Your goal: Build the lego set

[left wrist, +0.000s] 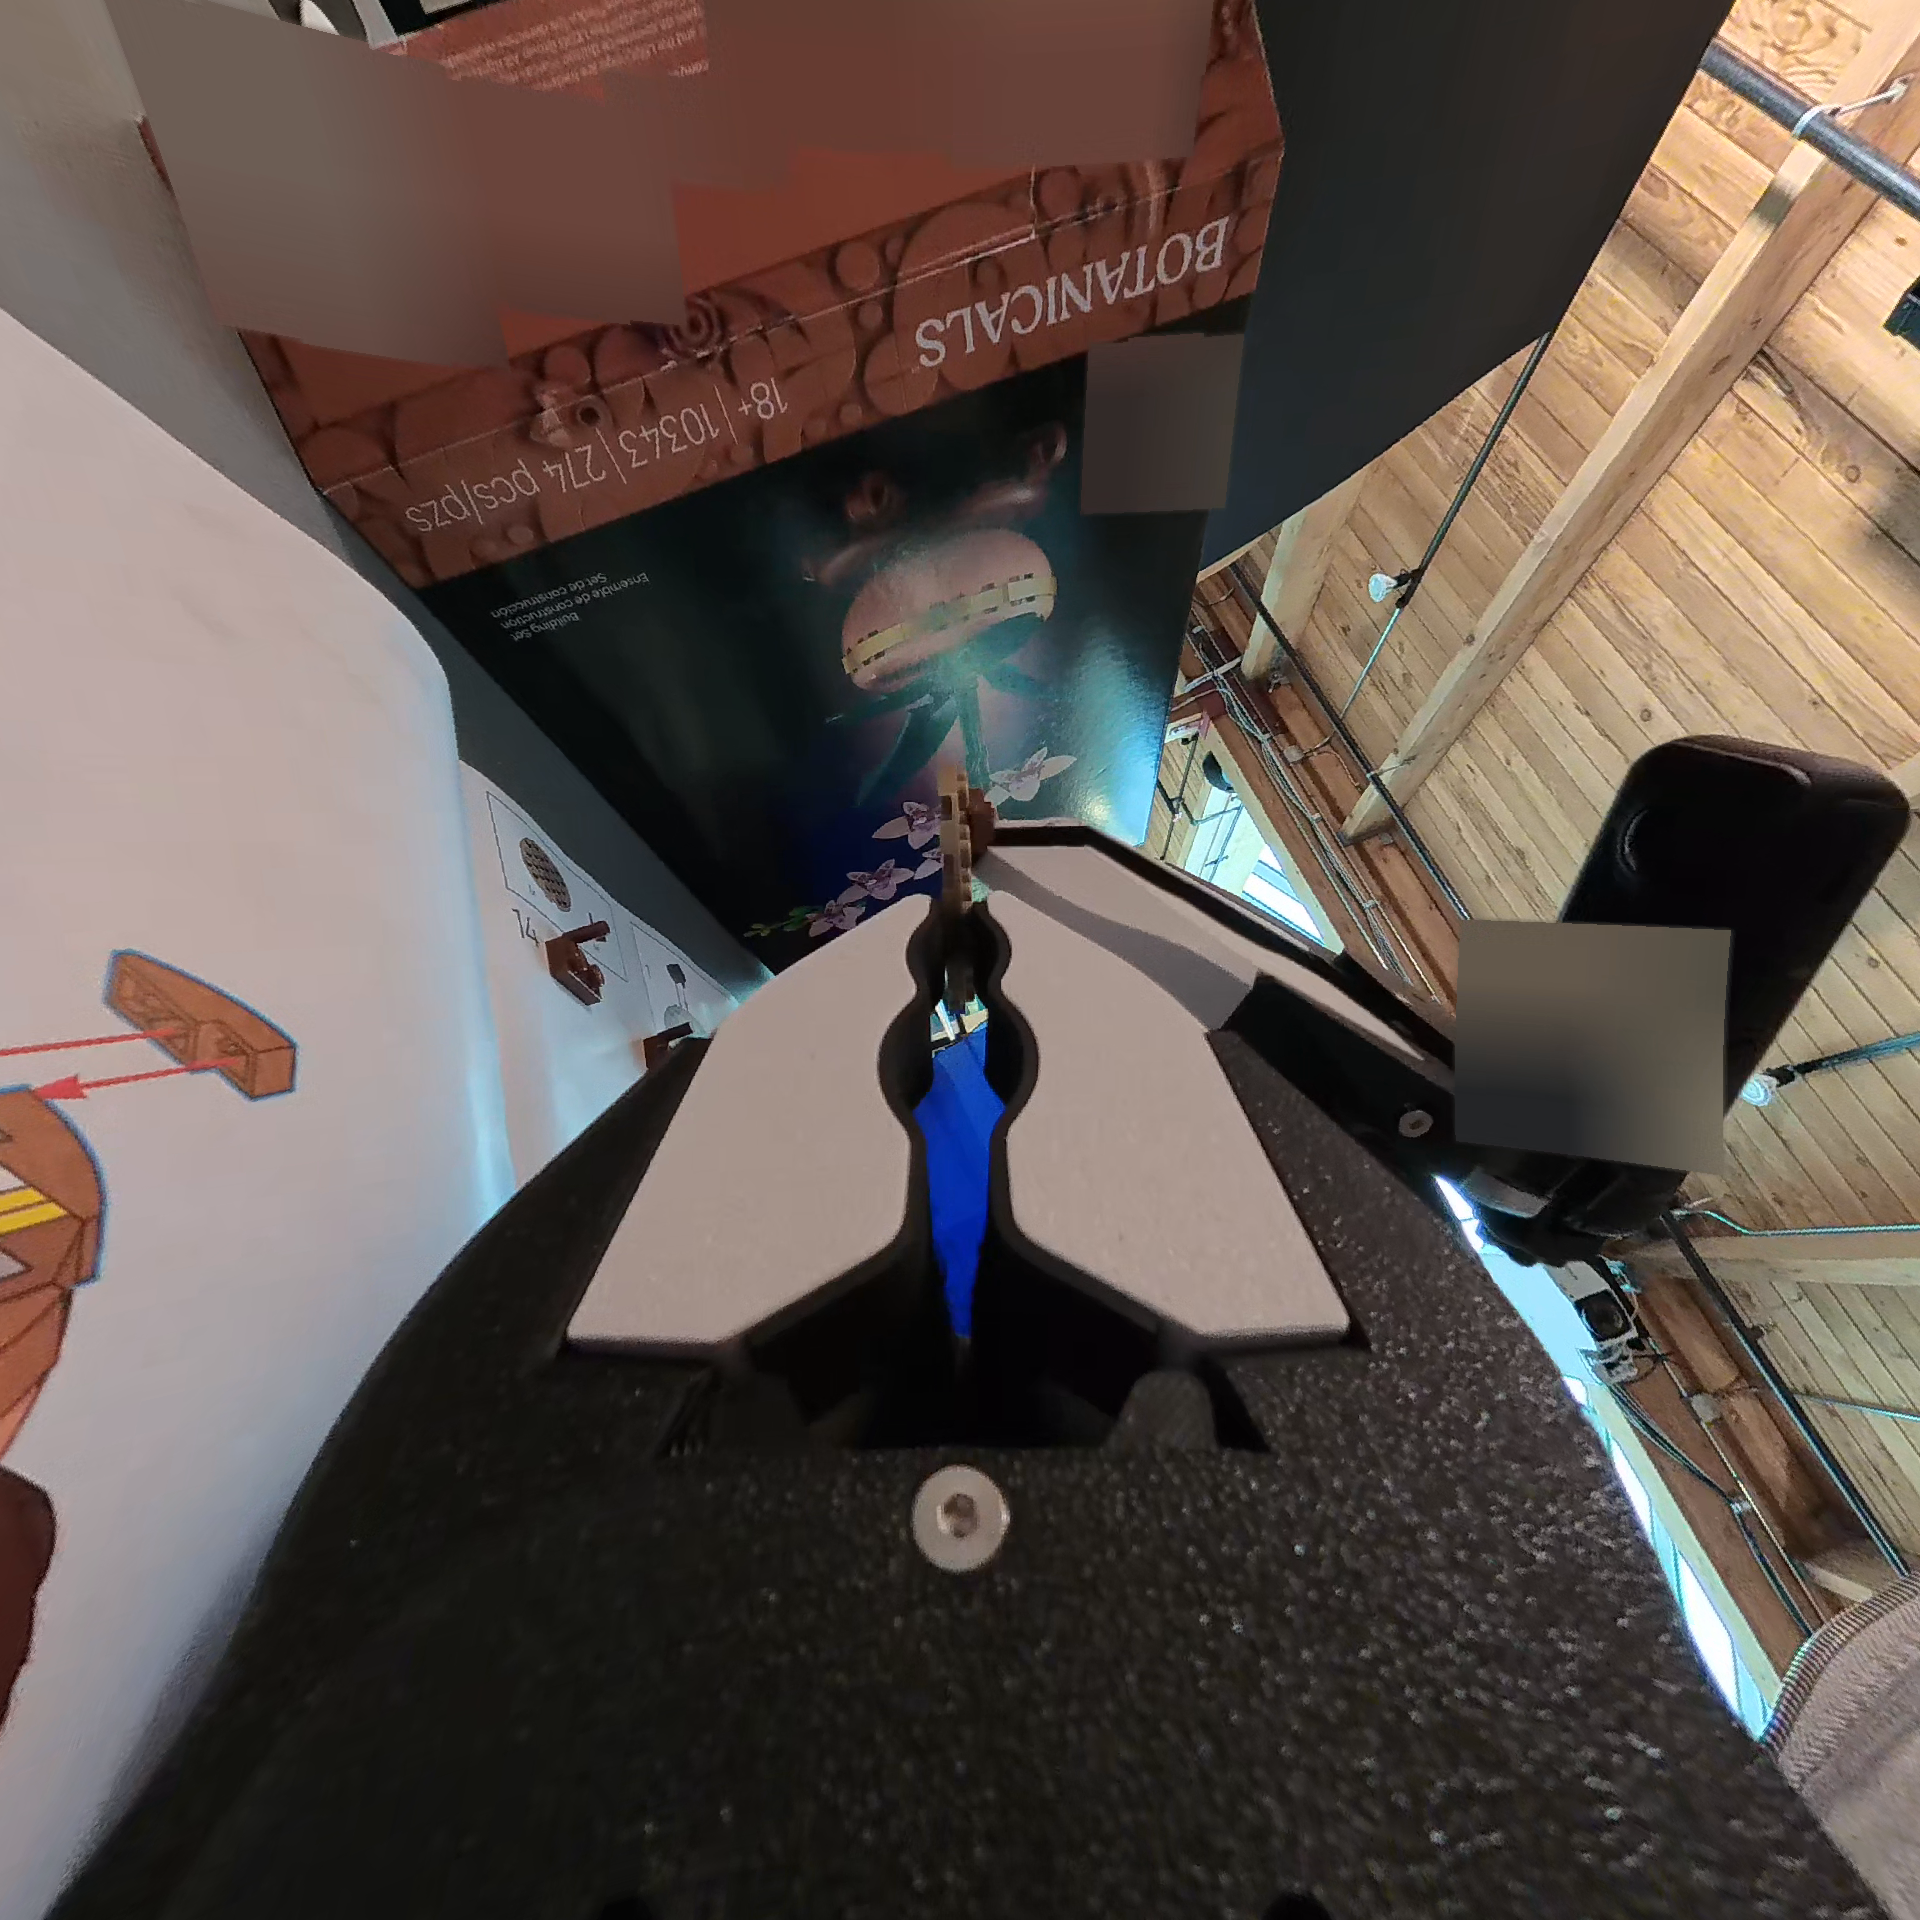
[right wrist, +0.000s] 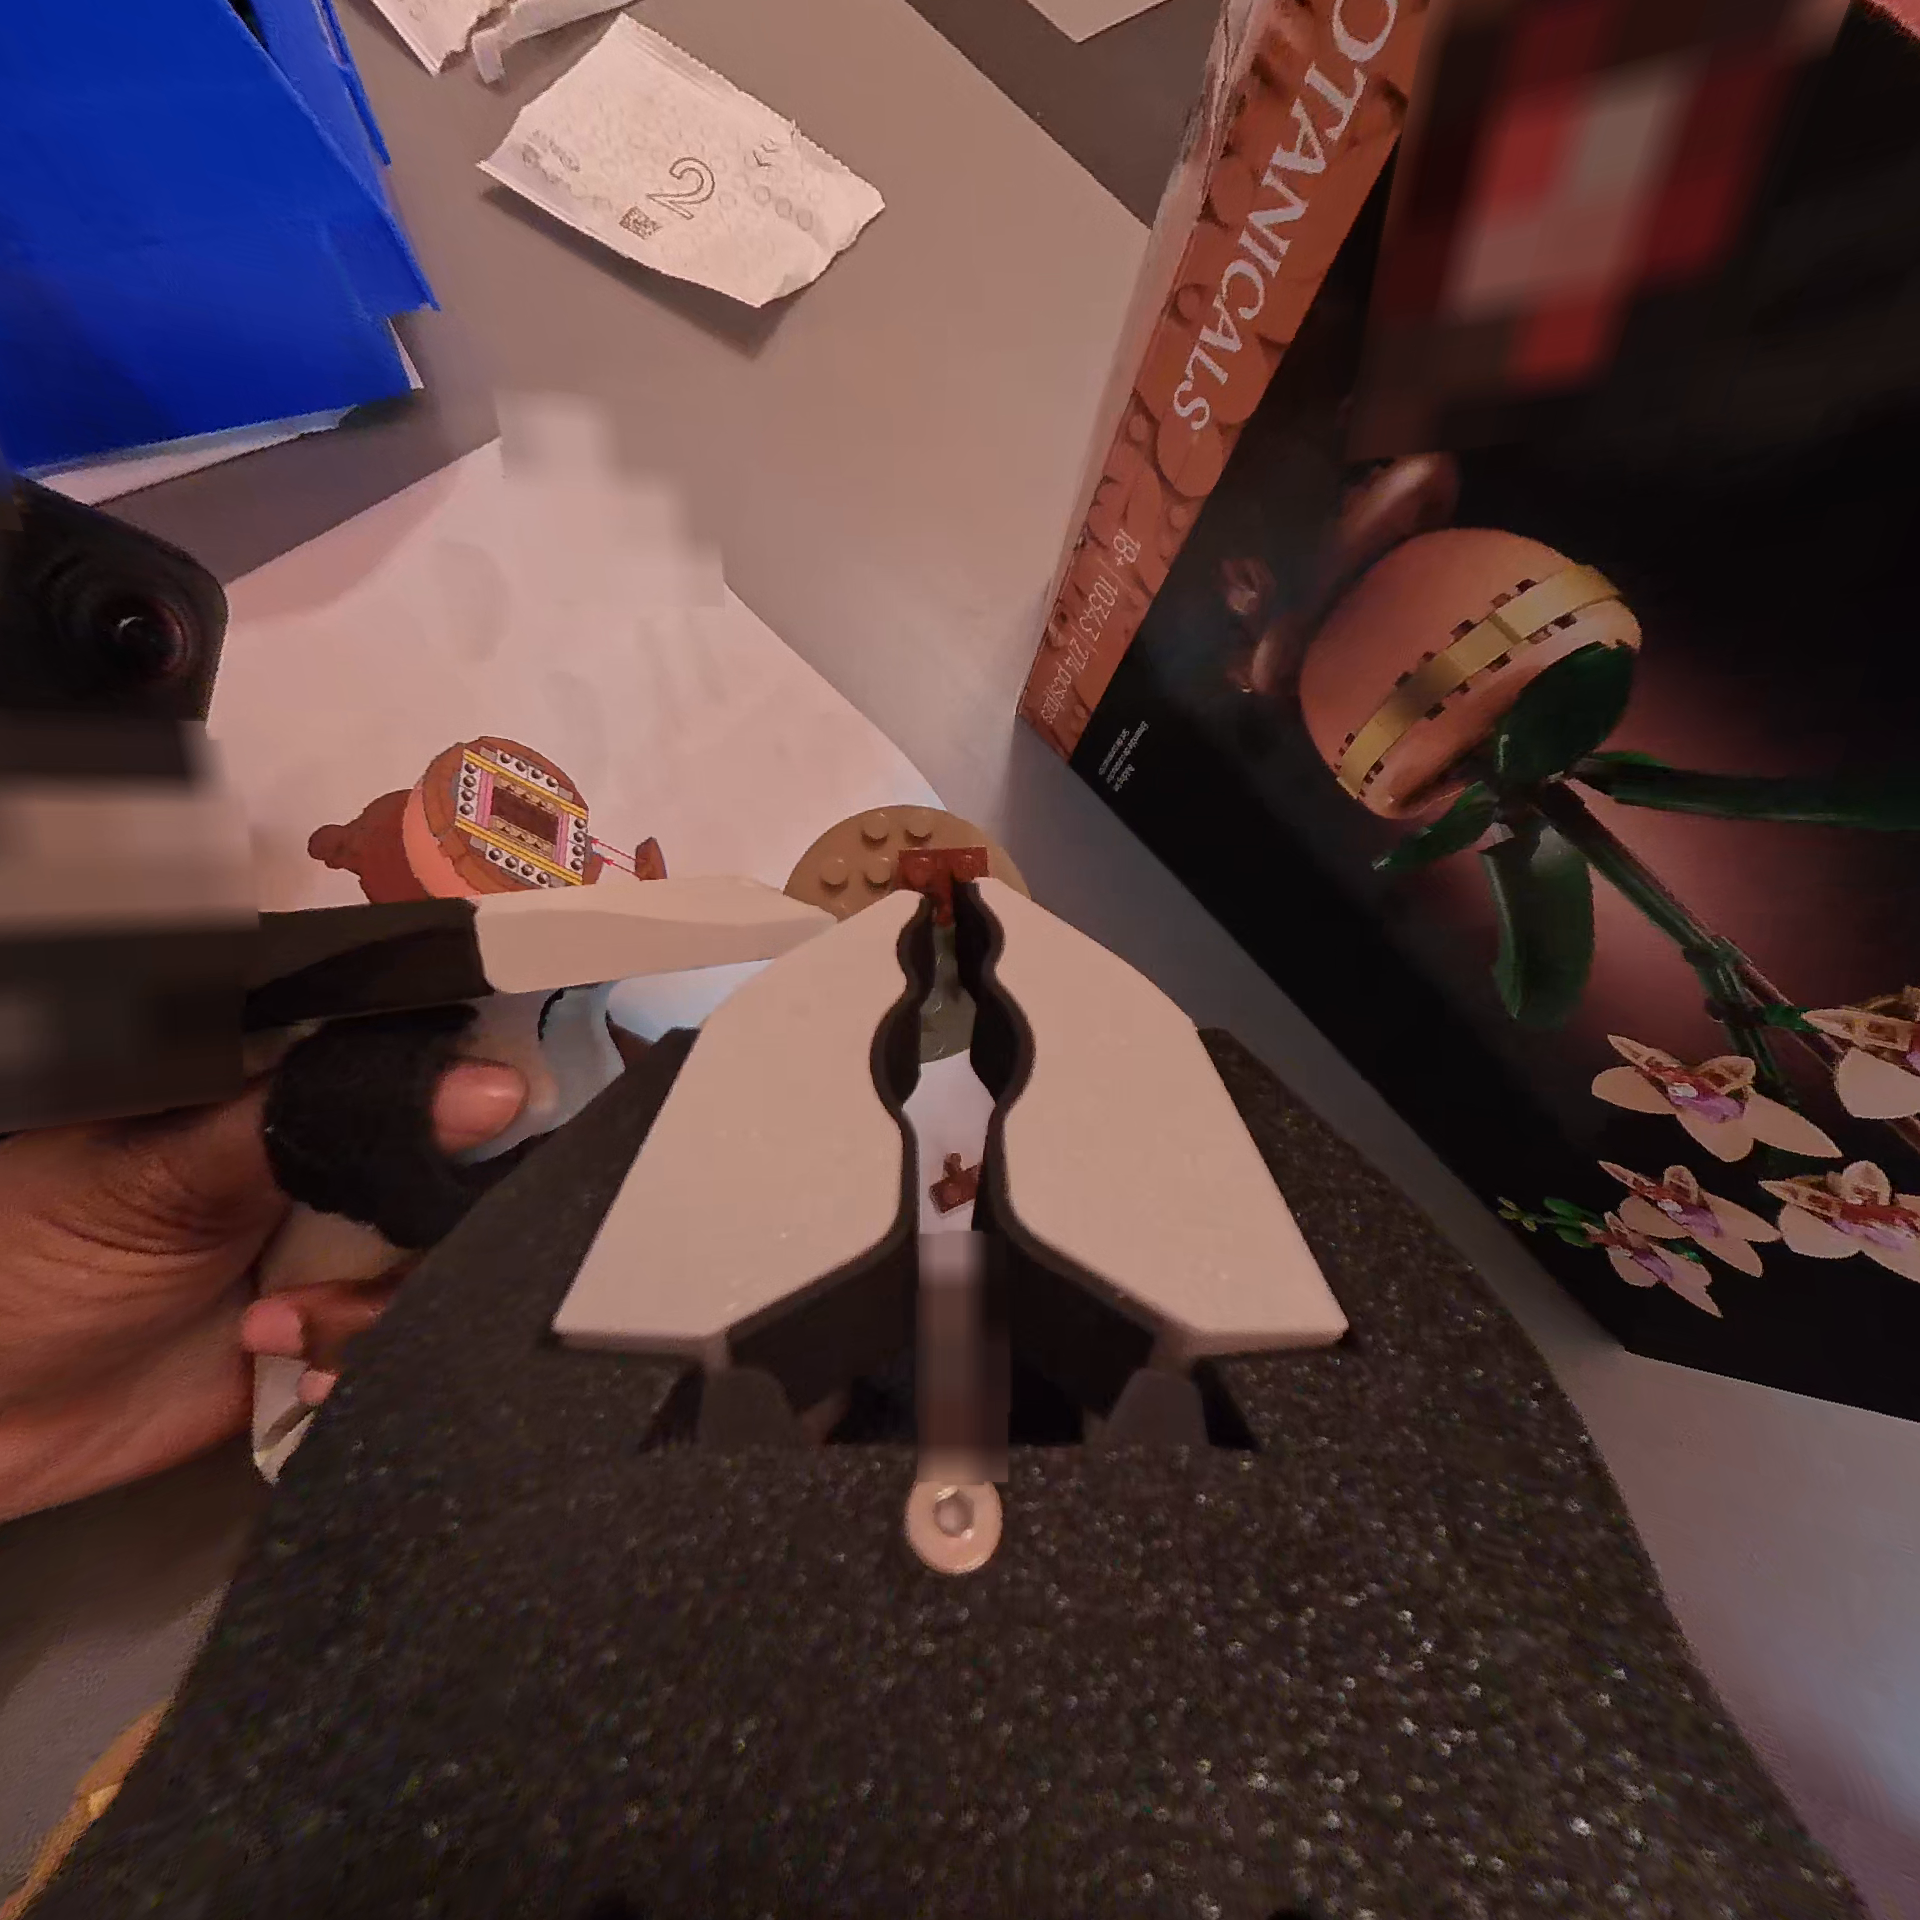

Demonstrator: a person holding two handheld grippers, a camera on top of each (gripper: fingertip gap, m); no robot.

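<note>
— What's in my left gripper (left wrist: 961,914)?

— Its fingers are pinched onto the tan round plate (right wrist: 883,847), held on edge above the instruction booklet (right wrist: 644,707).

— And my right gripper (right wrist: 948,902)?

— Closed narrow on a small reddish-brown piece (right wrist: 943,868), touching the plate's studded face. Another brown piece (right wrist: 956,1179) lies on the booklet below. The set's box (right wrist: 1558,831) stands just to the right.
</note>
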